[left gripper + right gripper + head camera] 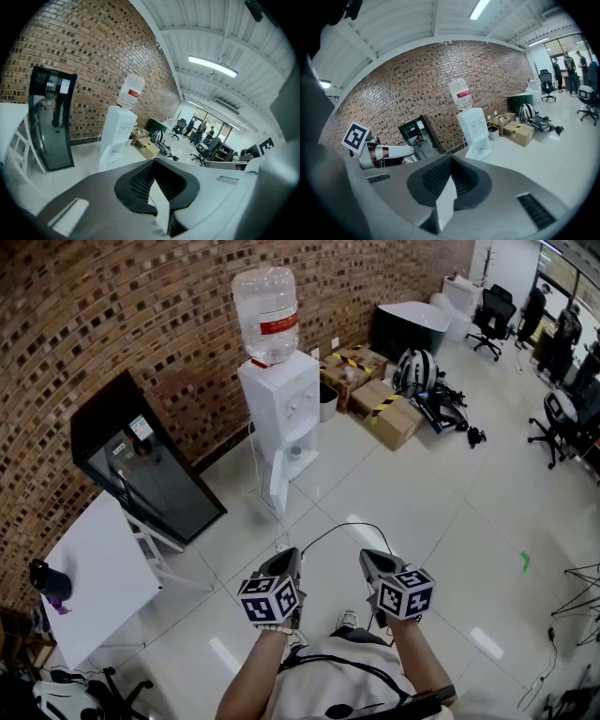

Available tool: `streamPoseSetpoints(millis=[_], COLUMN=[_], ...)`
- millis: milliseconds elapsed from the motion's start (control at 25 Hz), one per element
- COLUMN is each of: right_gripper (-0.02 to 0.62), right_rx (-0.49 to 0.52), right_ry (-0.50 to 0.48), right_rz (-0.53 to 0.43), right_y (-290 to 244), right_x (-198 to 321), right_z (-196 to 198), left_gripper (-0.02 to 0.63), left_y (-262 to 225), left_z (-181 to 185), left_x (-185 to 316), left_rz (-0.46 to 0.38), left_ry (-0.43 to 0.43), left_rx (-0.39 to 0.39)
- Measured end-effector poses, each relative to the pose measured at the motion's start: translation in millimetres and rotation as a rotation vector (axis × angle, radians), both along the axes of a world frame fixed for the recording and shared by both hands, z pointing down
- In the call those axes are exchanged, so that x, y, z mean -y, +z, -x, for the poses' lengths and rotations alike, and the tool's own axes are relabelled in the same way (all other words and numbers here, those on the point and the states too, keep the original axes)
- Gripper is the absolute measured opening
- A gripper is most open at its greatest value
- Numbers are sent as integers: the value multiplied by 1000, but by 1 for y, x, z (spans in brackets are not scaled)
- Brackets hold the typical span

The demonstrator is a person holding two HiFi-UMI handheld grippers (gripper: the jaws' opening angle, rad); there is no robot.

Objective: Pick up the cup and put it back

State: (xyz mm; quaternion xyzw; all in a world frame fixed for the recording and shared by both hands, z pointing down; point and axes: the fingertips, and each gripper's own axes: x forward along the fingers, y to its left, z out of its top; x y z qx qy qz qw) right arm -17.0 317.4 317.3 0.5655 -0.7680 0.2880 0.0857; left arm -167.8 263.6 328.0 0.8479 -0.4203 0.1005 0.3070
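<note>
A white water dispenser [279, 404] with a clear bottle [267, 315] on top stands against the brick wall, well ahead of me. A small pale thing [296, 452] sits in its lower recess; it is too small to tell if it is the cup. My left gripper [291, 556] and right gripper [370, 559] are held side by side near my body, above the tiled floor, both pointing toward the dispenser. Each has its jaws together with nothing between them. The dispenser [117, 133] lies beyond the left gripper [154, 163], and the dispenser [476, 131] beyond the right gripper [451, 159].
A black glass-front cabinet [150, 465] leans on the wall left of the dispenser. A white table [94, 582] with a dark bottle [49, 582] is at the left. Cardboard boxes [389, 413], gear and office chairs [494, 310] lie to the right. A cable [328, 531] runs across the floor.
</note>
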Motion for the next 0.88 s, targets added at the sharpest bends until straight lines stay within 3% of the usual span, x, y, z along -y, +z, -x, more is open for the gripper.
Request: streamPoseSetpoints(millis=[400, 880], right_gripper=[12, 12], right_rx=[-6, 27], right_ry=[-36, -81], right_rz=[-8, 11], right_y=[1, 27], right_x=[20, 42], right_z=[-23, -77], left_gripper=[0, 0], left_y=[4, 24], left_z=[-27, -76], left_x=[21, 46], left_rz=[1, 21], left_ry=[-12, -55], left_rx=[-4, 31])
